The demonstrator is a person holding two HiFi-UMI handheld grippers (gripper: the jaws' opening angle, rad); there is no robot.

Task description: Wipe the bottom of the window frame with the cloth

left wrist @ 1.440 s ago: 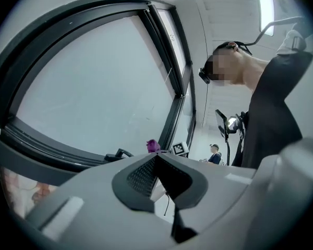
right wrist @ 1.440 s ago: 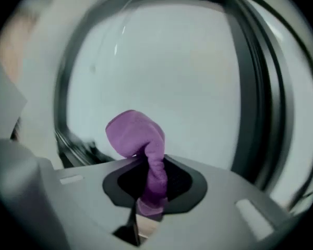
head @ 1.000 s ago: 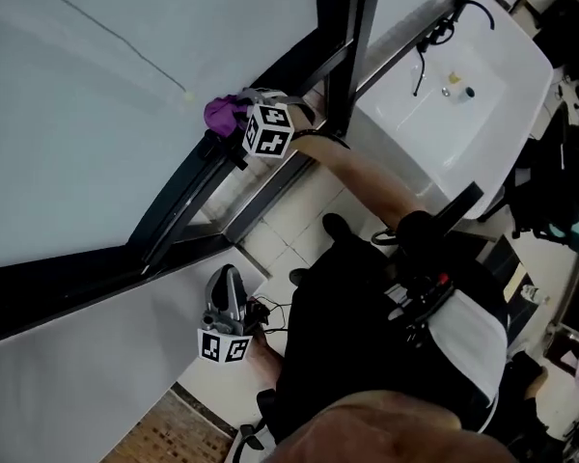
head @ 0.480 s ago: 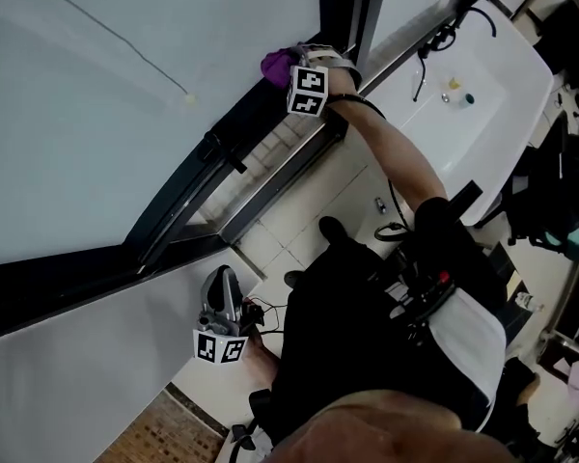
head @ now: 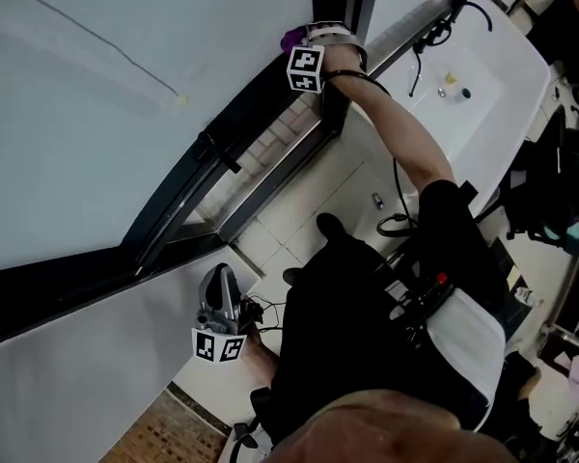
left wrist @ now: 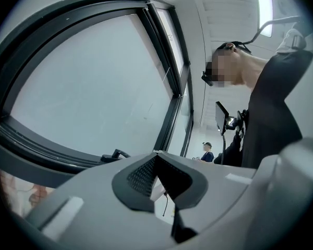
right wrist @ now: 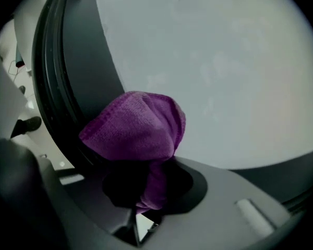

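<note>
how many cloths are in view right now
1: a purple cloth clamped in the right gripper, up at the dark window frame. The left gripper holds nothing. More could be hidden.

The right tongs (head: pixel 307 37), at the end of an outstretched arm, hold a crumpled purple cloth (head: pixel 290 39) on the dark metal window frame (head: pixel 234 123). The left tongs (head: pixel 224 280) hang low above the pale tiled floor (head: pixel 304 205).

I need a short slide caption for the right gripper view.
Right gripper holds a purple cloth at the dark window frame.
</note>
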